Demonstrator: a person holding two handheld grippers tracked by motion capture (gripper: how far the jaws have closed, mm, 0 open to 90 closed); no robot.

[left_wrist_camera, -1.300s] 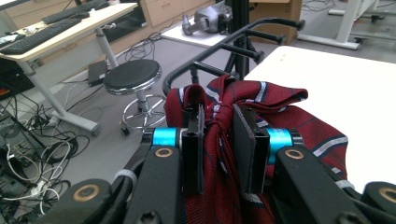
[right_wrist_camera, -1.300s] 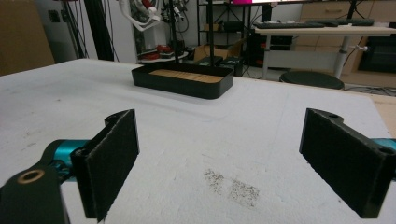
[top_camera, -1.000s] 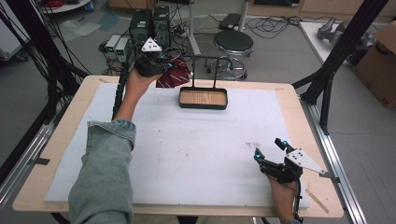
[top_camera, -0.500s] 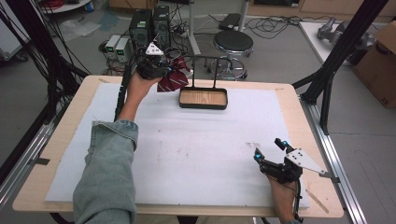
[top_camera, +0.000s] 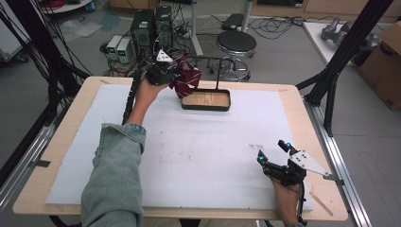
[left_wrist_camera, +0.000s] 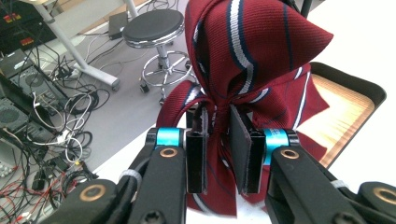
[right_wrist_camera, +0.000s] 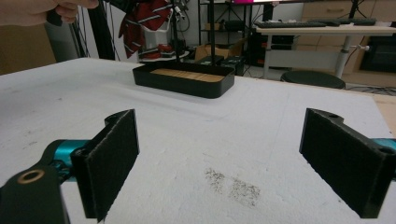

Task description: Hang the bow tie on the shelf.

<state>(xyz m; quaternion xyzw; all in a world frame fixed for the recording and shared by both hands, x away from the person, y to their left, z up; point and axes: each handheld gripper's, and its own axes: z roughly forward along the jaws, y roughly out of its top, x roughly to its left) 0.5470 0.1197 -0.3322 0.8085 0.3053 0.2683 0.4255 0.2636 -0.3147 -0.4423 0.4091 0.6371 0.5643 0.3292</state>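
Two pads of the left gripper point(left_wrist_camera: 217, 140) pinch the bunched red striped tie point(left_wrist_camera: 252, 60) beside the tray point(top_camera: 206, 100), where thin silk could slip free, while the right gripper point(top_camera: 273, 151) idles wide.

A grey floor point(top_camera: 293, 52) is seen beyond the table point(top_camera: 56, 142), whose pale wooden top is covered by a white sheet point(top_camera: 208, 151). A round black stool point(top_camera: 239, 43) on a chrome base is placed just behind it, among loose cables point(top_camera: 279, 26). Computer towers point(top_camera: 151, 23) are stood further left — two small white boxes point(top_camera: 119, 47) beside them. A cardboard box point(top_camera: 385, 52) is set at the right, and black frame struts point(top_camera: 347, 45) are angled down on that side.
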